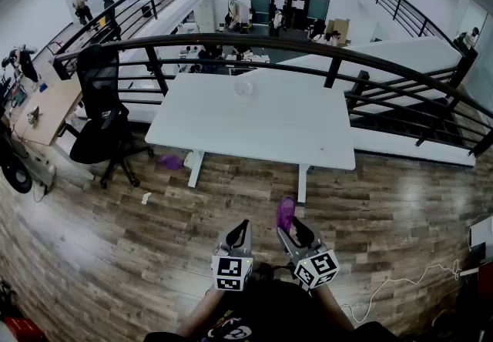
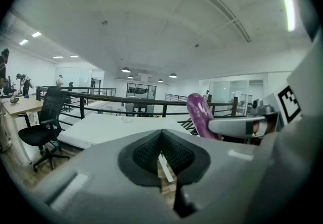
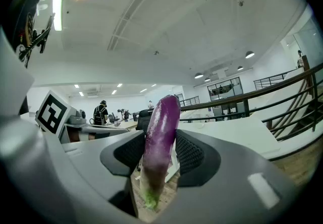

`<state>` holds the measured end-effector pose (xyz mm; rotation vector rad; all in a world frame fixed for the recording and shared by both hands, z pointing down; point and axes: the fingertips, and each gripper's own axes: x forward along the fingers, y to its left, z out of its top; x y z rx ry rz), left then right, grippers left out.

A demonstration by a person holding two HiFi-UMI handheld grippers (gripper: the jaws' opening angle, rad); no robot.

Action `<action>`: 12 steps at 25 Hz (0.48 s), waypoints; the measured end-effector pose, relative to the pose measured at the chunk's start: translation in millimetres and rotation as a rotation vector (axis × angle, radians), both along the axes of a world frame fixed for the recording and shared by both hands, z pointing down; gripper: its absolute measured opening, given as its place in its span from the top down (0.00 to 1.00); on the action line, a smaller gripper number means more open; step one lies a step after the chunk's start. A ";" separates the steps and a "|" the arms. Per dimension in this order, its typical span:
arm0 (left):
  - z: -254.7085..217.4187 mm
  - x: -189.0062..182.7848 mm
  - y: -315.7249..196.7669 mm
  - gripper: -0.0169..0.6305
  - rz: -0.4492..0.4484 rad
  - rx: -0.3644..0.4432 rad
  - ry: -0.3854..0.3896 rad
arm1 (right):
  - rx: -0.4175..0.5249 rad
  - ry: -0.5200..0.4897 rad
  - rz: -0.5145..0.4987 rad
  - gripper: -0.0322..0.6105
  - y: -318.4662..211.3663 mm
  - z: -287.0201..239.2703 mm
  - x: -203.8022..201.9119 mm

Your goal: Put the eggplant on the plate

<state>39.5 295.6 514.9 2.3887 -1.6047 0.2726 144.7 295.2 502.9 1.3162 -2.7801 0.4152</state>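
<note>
A long purple eggplant (image 1: 286,213) stands upright between the pads of my right gripper (image 1: 291,229), which is shut on it. In the right gripper view the eggplant (image 3: 160,137) fills the gap of the right gripper (image 3: 156,155), green stem end down. My left gripper (image 1: 240,233) is just to its left, shut with nothing in it. In the left gripper view the left gripper (image 2: 161,152) has its pads together, and the eggplant (image 2: 201,115) shows at the right. A small clear plate (image 1: 244,88) sits at the far side of the white table (image 1: 262,129), well ahead of both grippers.
Wooden floor lies between me and the table. A black office chair (image 1: 100,113) stands left of the table, and a black railing (image 1: 308,46) curves behind it. A small purple object (image 1: 171,161) lies on the floor under the table's left end.
</note>
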 end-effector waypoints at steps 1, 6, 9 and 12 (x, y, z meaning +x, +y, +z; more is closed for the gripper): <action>0.0 0.5 1.3 0.97 0.002 -0.001 -0.001 | -0.002 -0.001 0.001 0.65 1.4 0.4 0.1; -0.9 -1.2 5.7 0.97 0.004 -0.001 0.000 | -0.007 -0.001 0.000 0.65 6.4 0.2 -2.4; -0.1 -3.7 6.0 0.97 -0.002 -0.003 0.001 | -0.007 0.001 -0.004 0.65 7.1 1.0 -4.1; 0.5 -7.2 7.9 0.97 -0.008 -0.002 0.002 | -0.007 0.011 -0.006 0.65 9.2 2.7 -6.7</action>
